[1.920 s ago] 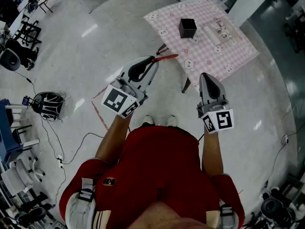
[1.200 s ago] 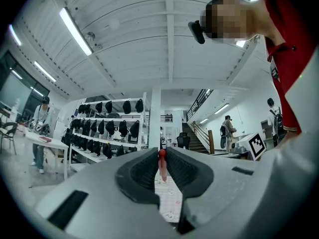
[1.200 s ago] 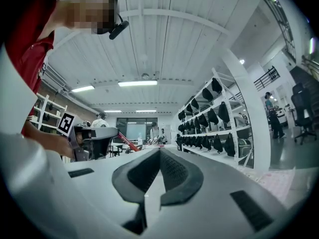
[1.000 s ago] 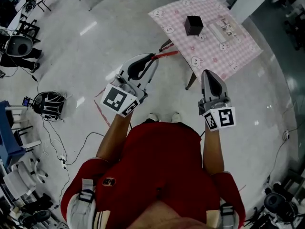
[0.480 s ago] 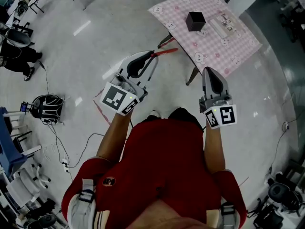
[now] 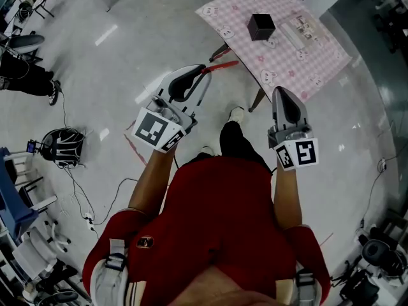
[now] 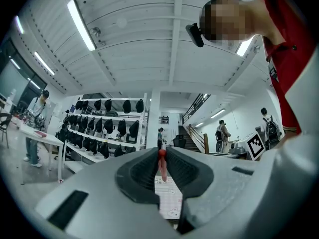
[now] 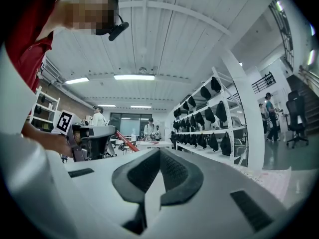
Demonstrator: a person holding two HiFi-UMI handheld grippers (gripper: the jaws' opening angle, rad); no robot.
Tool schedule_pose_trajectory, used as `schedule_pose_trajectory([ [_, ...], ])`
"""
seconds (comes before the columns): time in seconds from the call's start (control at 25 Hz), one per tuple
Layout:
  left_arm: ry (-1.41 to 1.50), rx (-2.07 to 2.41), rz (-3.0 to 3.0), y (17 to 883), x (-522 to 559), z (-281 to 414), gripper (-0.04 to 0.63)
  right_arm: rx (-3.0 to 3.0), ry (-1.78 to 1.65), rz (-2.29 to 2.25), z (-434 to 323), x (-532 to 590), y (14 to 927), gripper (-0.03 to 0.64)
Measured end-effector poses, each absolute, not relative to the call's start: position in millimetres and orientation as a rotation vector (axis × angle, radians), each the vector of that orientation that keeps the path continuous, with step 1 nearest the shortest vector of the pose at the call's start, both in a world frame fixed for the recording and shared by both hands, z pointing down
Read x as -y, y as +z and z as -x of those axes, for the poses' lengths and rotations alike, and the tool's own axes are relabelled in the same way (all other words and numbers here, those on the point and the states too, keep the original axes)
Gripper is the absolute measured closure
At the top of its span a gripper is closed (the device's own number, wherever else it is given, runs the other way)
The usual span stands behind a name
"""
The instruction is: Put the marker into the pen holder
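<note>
I have the left gripper (image 6: 203,76) clenched on the marker (image 6: 223,65). In the left gripper view, the left gripper (image 7: 160,157) pinches the red marker (image 7: 162,167) between its pads, and the marker points straight out ahead from the tips. In the head view the marker sticks out past the jaws toward the desk (image 6: 290,65). Its far end lies close to the near edge of the pink checked cloth (image 6: 319,59), over the floor (image 6: 127,62) rather than over the desk top.

The pen holder (image 6: 262,26), a black cube, stands on the cloth toward the far side, well apart from the marker. A pale flat item (image 6: 298,34) lies just beside it on the right; I cannot tell what it is.

My right gripper (image 6: 281,94) is clamped with nothing in it. In the right gripper view, the right gripper (image 8: 159,153) has its jaws together at the tips and no object between them. It hangs in the air beside the left one, off the near edge of the desk. That view also catches the left gripper (image 8: 92,138) at the side, with the marker (image 8: 123,139) slanting out of it.

A shoe (image 6: 236,114) shows on the floor between the 2 grippers
</note>
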State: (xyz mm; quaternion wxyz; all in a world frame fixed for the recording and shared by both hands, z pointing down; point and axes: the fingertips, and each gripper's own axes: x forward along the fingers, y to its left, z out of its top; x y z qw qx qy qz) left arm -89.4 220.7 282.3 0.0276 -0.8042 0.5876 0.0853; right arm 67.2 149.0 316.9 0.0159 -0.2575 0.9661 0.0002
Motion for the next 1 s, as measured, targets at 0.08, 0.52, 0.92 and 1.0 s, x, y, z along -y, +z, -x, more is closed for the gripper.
schedule_pose_trajectory([
  [0.08,0.252,-1.820,2.480,282.7,-211.9,93.5,0.538,-2.999,-0.006,0.801,-63.8,-137.6,318.4,0.619],
  [0.52,0.162,-1.793,2.512,289.2,-110.3,107.5,0.538,-3.000,0.007,0.783,-38.4,-34.5,329.3,0.620],
  [0.92,0.099,-1.793,2.575,305.6,-3.9,111.8,0.538,-3.027,-0.040,0.783,-30.4,63.8,344.0,0.618],
  [1.0,0.077,-1.792,2.588,310.1,17.1,110.4,0.538,-3.026,-0.051,0.787,-31.8,84.2,347.0,0.619],
])
